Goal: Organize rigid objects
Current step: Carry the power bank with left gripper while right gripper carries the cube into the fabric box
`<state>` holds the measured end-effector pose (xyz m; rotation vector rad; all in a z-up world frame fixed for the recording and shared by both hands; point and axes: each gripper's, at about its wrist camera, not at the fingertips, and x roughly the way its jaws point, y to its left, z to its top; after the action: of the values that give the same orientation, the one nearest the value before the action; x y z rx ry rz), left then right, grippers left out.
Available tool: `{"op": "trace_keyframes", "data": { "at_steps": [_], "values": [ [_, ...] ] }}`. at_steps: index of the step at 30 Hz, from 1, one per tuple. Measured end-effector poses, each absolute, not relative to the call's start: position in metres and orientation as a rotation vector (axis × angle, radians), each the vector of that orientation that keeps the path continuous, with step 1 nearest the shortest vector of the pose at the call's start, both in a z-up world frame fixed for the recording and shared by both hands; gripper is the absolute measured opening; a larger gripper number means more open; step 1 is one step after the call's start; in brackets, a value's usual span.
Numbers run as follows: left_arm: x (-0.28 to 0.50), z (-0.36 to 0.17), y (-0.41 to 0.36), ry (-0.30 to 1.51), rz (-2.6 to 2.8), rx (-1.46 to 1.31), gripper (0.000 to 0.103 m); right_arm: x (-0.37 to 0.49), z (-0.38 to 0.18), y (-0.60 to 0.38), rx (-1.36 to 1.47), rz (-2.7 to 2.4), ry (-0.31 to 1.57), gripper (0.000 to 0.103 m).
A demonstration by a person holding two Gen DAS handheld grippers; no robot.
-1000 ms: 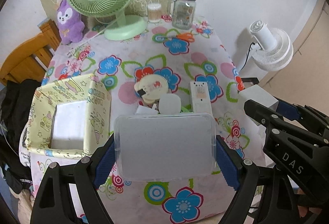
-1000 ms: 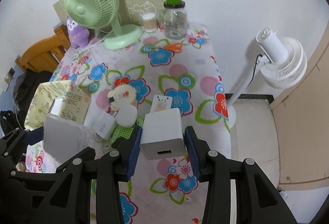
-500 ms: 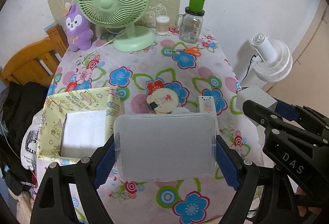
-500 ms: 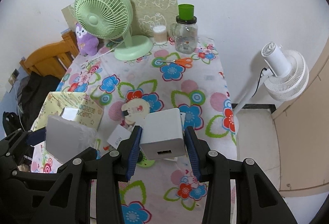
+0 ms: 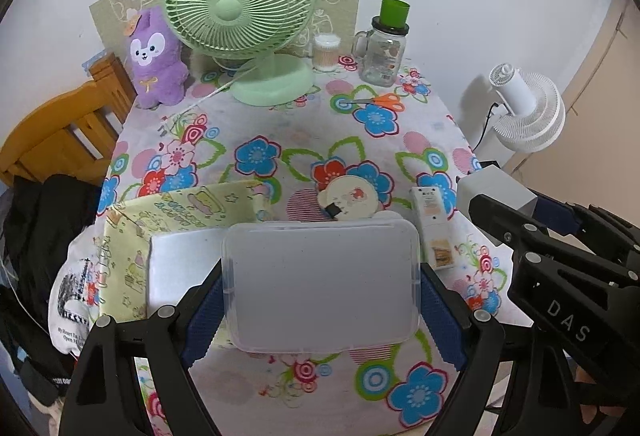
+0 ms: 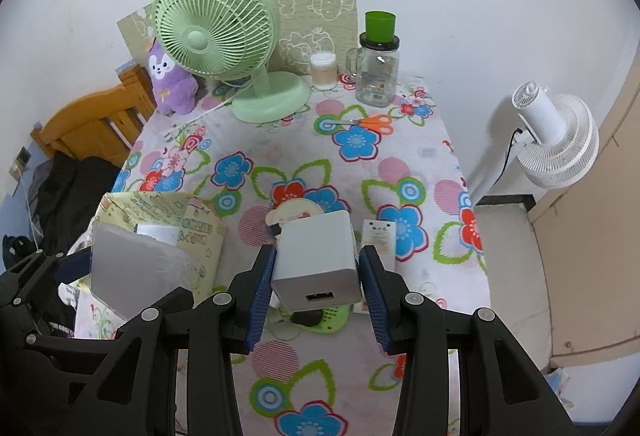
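Observation:
My left gripper is shut on a clear plastic box and holds it above the table's near edge. It also shows in the right wrist view. My right gripper is shut on a white USB charger cube, held above the table. The cube also shows in the left wrist view. A yellow patterned box with a white item inside sits at the near left. A round cream case, a white remote and a green flat item lie on the floral tablecloth.
At the back stand a green desk fan, a purple plush, a cotton swab jar and a glass jar with a green lid. Orange scissors lie nearby. A white floor fan stands right, a wooden chair left.
Both grippers have pulled back and up from the table with their loads. More of the table's back and the fan come into view.

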<state>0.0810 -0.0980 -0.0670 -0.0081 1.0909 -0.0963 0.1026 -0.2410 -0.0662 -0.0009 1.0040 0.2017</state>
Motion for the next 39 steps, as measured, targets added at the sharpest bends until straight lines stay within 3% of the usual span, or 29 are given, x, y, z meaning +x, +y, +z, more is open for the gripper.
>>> {"op": "trace_keyframes", "data": {
  "at_steps": [39],
  "values": [
    [0.104, -0.114, 0.034, 1.179, -0.124, 0.045, 0.089, 0.124, -0.102, -0.080, -0.037, 0.207, 1.068, 0.045]
  ]
}}
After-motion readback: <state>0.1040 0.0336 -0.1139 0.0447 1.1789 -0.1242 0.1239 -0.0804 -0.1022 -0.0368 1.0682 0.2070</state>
